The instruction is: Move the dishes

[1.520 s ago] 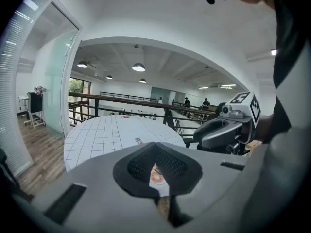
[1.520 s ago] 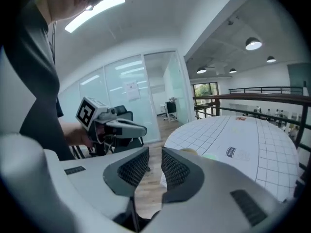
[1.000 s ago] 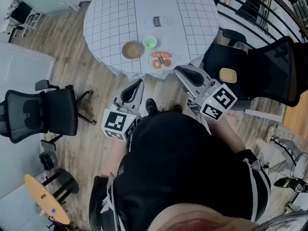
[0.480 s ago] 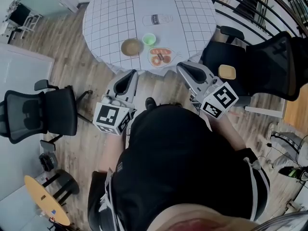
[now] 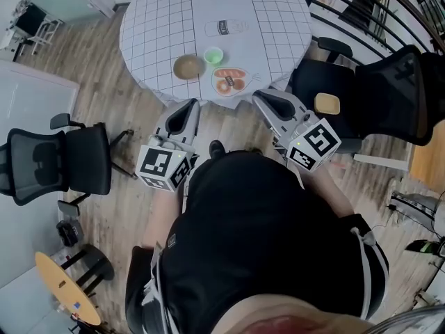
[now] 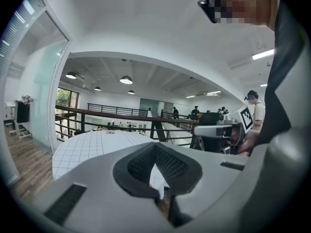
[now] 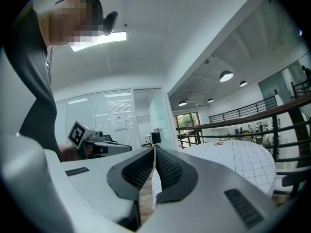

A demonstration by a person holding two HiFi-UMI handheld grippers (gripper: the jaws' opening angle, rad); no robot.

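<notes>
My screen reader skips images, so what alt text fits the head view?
From above, a person in black holds the left gripper and right gripper, both shut and empty, short of a round gridded table carrying a brown bowl, green cup and plate of food.

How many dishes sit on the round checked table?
3: a round brown bowl at the left, a small green cup beside it, a white plate with orange food at the near edge.

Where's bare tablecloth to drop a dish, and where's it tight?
Free: the gridded cloth left of the brown bowl, the stretch right of the plate, and the far half beyond the green cup, apart from the small printed item. Crowded: the near edge, where those three cluster.
</notes>
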